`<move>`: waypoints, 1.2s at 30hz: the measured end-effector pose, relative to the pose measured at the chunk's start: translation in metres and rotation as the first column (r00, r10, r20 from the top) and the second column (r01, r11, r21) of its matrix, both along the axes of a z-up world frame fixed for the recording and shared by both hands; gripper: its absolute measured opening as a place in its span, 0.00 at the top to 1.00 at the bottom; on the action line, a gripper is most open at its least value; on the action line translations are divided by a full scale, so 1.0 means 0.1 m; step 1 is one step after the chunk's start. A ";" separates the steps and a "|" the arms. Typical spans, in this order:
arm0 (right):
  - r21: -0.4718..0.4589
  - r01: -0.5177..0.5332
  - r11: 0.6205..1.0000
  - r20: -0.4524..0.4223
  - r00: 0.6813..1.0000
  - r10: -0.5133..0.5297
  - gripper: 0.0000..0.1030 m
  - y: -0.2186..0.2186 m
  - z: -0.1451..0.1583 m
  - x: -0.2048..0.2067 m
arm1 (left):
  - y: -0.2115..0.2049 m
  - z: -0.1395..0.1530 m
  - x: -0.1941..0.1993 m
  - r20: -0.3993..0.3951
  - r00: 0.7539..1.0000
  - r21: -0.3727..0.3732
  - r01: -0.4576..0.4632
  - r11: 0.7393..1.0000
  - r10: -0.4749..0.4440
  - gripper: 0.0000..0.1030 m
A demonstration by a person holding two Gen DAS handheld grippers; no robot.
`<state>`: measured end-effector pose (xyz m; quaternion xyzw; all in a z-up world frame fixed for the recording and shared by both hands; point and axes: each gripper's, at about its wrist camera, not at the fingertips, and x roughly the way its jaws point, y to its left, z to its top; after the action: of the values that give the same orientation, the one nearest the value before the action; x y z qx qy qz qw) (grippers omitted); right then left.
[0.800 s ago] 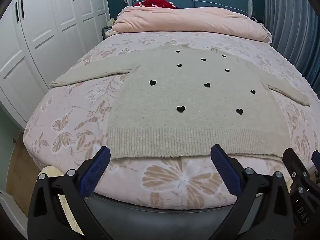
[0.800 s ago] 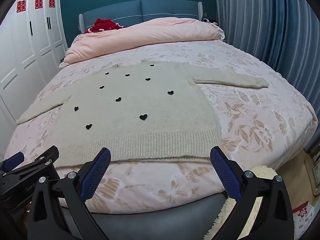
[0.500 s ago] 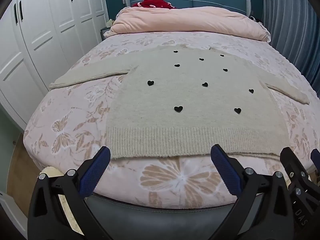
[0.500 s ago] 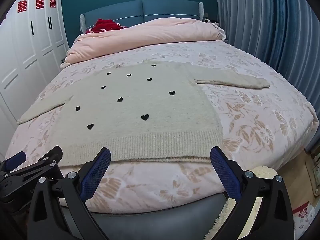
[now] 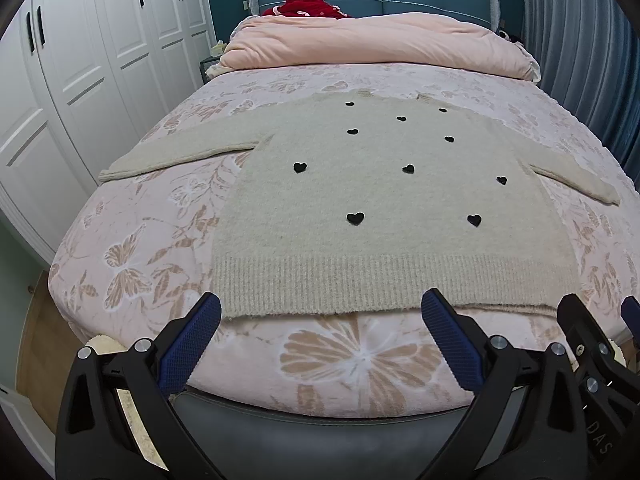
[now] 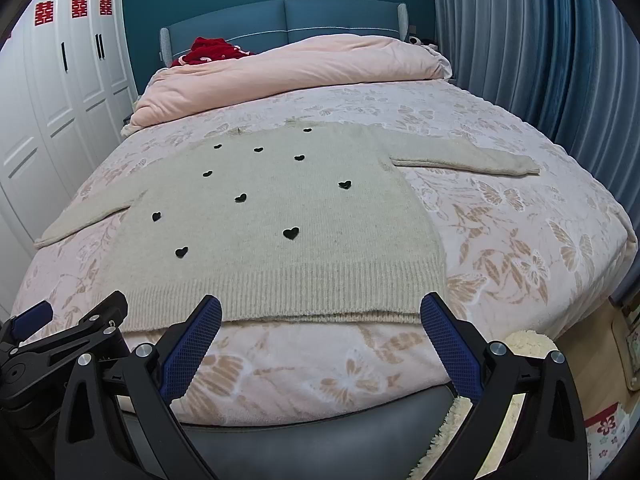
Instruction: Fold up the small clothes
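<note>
A beige knit sweater [image 5: 384, 208] with small black hearts lies flat on the bed, sleeves spread out, ribbed hem toward me; it also shows in the right wrist view [image 6: 276, 224]. My left gripper [image 5: 320, 340] is open and empty, just short of the hem at its left half. My right gripper [image 6: 320, 340] is open and empty, just short of the hem at its right half. The right gripper's frame shows at the left view's lower right edge, and the left gripper's frame at the right view's lower left.
The bed [image 5: 132, 240] has a pink floral cover and a dark footboard [image 5: 320, 432] under my grippers. A pink duvet [image 5: 376, 44] and red cloth [image 5: 308, 2] lie at the headboard. White wardrobes [image 5: 80, 80] stand left, blue curtains [image 6: 540, 60] right.
Both grippers have edged slightly forward toward the sweater's hem. Both stay open. The sweater has not moved.
</note>
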<state>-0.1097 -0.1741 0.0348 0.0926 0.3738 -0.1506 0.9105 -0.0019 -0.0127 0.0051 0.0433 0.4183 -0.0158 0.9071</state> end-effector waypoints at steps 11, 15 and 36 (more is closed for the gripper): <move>0.001 0.000 1.000 -0.002 1.000 0.000 0.05 0.00 0.00 0.01 | 0.03 -0.03 -0.01 0.000 1.000 0.001 0.001 1.000 -0.001 0.05; 0.002 0.001 1.000 -0.003 1.000 -0.001 0.05 0.00 0.00 0.01 | 0.03 -0.03 0.00 0.000 1.000 0.001 0.000 1.000 0.000 0.05; 0.002 0.002 1.000 -0.008 1.000 -0.002 0.05 0.00 -0.07 -0.01 | 0.08 -0.08 -0.02 -0.003 1.000 0.002 -0.004 1.000 0.004 0.05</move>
<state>-0.1109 -0.1745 0.0279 0.0935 0.3776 -0.1515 0.9087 -0.0038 -0.0043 -0.0026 0.0435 0.4198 -0.0138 0.9065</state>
